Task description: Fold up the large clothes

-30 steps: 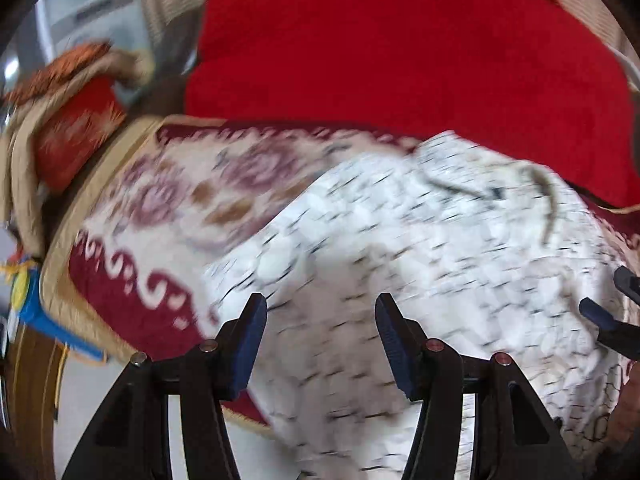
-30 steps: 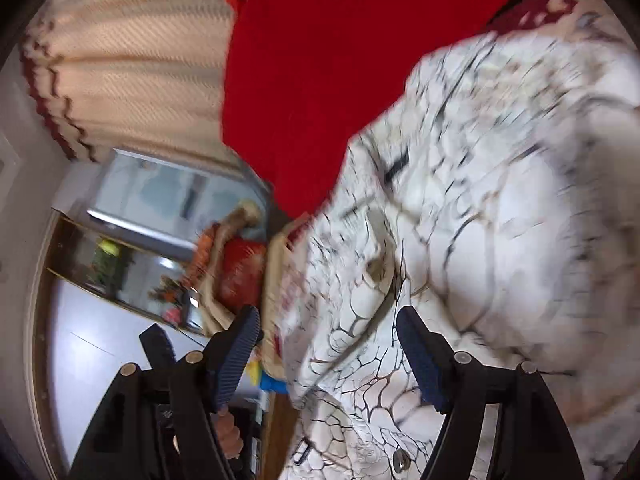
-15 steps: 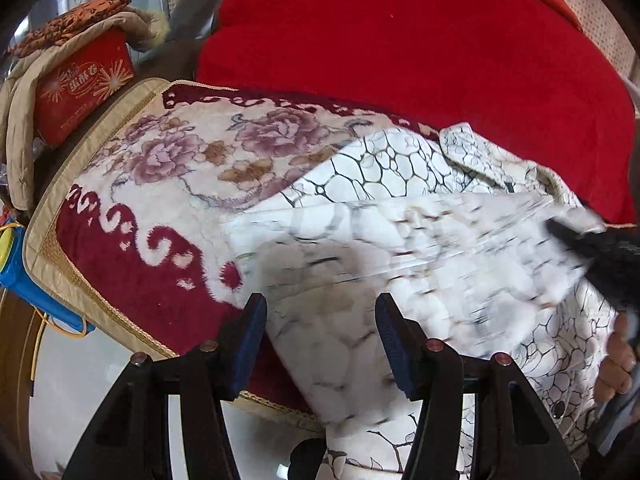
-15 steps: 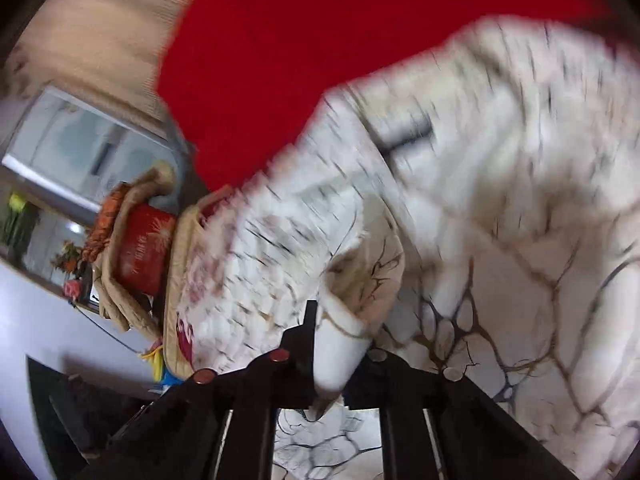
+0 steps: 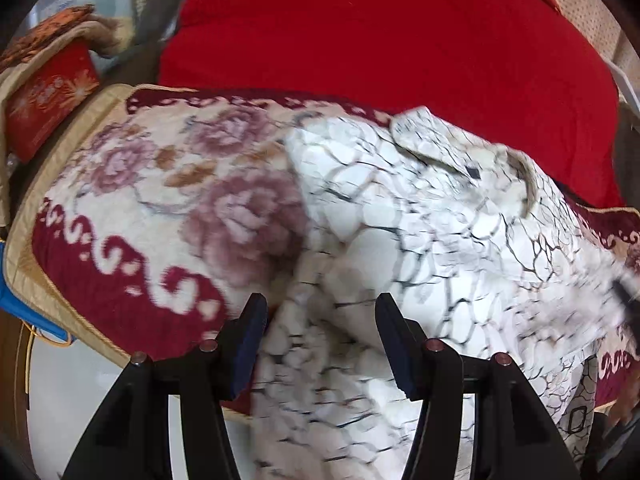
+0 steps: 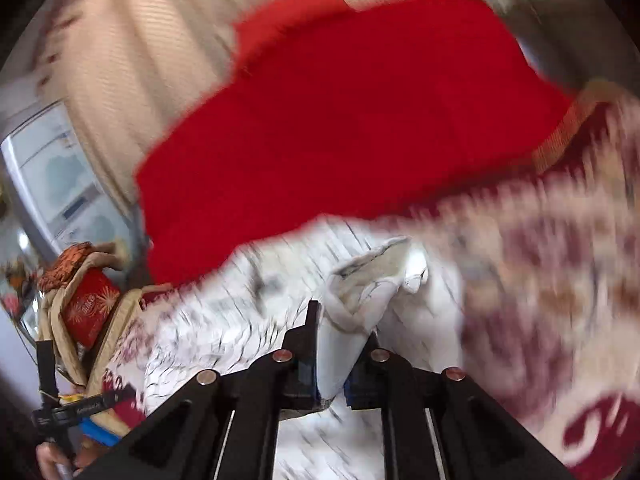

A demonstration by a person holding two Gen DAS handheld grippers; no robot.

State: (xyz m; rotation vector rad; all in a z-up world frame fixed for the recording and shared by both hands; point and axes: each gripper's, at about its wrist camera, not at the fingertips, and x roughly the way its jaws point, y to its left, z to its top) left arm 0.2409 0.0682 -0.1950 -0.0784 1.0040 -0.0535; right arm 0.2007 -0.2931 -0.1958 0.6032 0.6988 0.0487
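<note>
A white garment (image 5: pixel 440 240) with a black crackle print lies crumpled on a floral sofa cover (image 5: pixel 160 184). My left gripper (image 5: pixel 322 320) hangs over the garment's near edge. Its jaws stand apart, and cloth lies in the gap without the pads (image 5: pixel 250 336) visibly pressing on it. My right gripper (image 6: pixel 342 332) pinches a bunched fold of the same garment (image 6: pixel 372 280) between its pads. Its jaws are easing slightly open, and the fold is still gripped and lifted off the sofa. The right wrist view is smeared by motion.
A big red blanket (image 5: pixel 380 40) covers the sofa back behind the garment. A red box (image 5: pixel 48 96) wrapped in beige cloth stands at the sofa's left end. The pale floor (image 5: pixel 80 400) shows below the sofa's front edge. A hand (image 6: pixel 48 456) holds the left gripper.
My right gripper went from open to shut on a fold of the garment and swung it up and across. My left gripper stayed open and dipped slightly over the cloth.
</note>
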